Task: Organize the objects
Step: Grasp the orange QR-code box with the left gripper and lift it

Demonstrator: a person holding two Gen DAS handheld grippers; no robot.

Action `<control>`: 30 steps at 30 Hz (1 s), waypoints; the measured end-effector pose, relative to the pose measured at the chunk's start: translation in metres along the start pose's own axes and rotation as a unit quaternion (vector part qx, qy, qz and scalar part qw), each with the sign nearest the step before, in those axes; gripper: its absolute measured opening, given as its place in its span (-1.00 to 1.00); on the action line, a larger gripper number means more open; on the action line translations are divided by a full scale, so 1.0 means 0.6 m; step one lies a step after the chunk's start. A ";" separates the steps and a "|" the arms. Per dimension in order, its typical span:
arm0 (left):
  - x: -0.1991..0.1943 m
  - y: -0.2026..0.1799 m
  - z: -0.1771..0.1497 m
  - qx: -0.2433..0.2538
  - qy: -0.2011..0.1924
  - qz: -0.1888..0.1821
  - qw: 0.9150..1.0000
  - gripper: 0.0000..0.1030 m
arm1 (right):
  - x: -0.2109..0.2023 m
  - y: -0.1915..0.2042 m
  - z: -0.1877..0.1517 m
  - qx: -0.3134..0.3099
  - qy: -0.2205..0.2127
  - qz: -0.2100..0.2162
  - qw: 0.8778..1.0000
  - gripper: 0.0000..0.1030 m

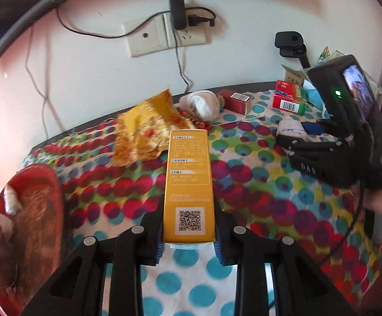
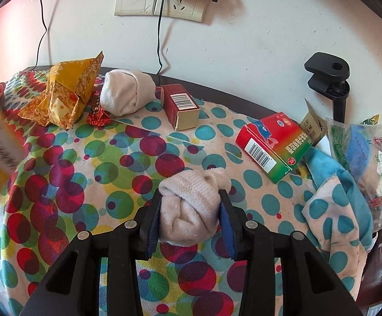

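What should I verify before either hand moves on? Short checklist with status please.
1. Left gripper shut on the yellow box, both fingers on its sides: ok.
2. Box held only by its near end, most of it overhanging ahead: not ok, may tilt.
3. Right gripper shut on the rolled sock: ok.
4. Sock clear of the spotted cloth: cannot tell.
5. Red-green box clear of the sock: ok.
6. Drop spot for either item: cannot tell.

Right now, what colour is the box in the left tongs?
Orange-yellow box with white text and a QR code; clearest in the left wrist view.
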State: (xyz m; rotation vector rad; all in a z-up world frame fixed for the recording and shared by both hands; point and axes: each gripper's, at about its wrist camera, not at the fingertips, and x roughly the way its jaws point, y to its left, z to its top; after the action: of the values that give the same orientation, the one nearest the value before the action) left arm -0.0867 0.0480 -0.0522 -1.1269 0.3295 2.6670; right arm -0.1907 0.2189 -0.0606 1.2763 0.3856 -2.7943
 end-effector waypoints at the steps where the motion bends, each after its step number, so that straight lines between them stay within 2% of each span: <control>1: -0.008 0.002 -0.008 0.004 -0.005 0.004 1.000 -0.44 | 0.001 0.000 0.000 0.001 0.000 0.001 1.000 -0.27; 4: -0.033 0.012 -0.035 0.006 -0.013 0.013 1.000 -0.44 | 0.003 0.001 0.000 0.001 0.001 0.002 1.000 -0.27; 11: -0.082 0.042 -0.071 -0.024 -0.042 -0.019 0.999 -0.44 | 0.007 0.004 0.000 -0.006 0.005 0.000 1.000 -0.24; 13: -0.091 0.051 -0.065 -0.039 -0.046 -0.027 0.998 -0.44 | 0.007 0.003 -0.001 -0.006 0.005 0.000 1.000 -0.24; 15: -0.102 0.058 -0.053 -0.053 -0.033 -0.057 0.996 -0.44 | 0.007 0.004 -0.001 -0.004 0.006 0.001 1.000 -0.22; 17: -0.126 0.064 -0.048 -0.050 -0.045 -0.067 0.996 -0.44 | 0.006 0.004 -0.001 -0.003 0.006 0.002 1.000 -0.22; 19: -0.148 0.066 -0.053 -0.021 -0.051 -0.055 0.997 -0.43 | 0.006 0.004 -0.001 -0.002 0.006 0.004 1.000 -0.22; 21: -0.159 0.073 -0.056 -0.017 -0.055 -0.027 0.998 -0.43 | 0.007 0.003 -0.002 -0.002 0.006 0.004 1.000 -0.22; 26: -0.170 0.111 -0.044 -0.066 -0.056 -0.058 0.995 -0.43 | 0.008 0.004 -0.002 -0.007 0.005 -0.001 1.000 -0.21; 30: -0.171 0.115 -0.042 -0.067 -0.045 -0.026 0.996 -0.43 | 0.008 0.002 -0.001 -0.006 0.006 -0.001 1.000 -0.22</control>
State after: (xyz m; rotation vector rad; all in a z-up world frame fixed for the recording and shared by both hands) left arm -0.0200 -0.0374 0.0129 -1.0310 0.1058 2.7179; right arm -0.1932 0.2182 -0.0651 1.2908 0.4034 -2.7825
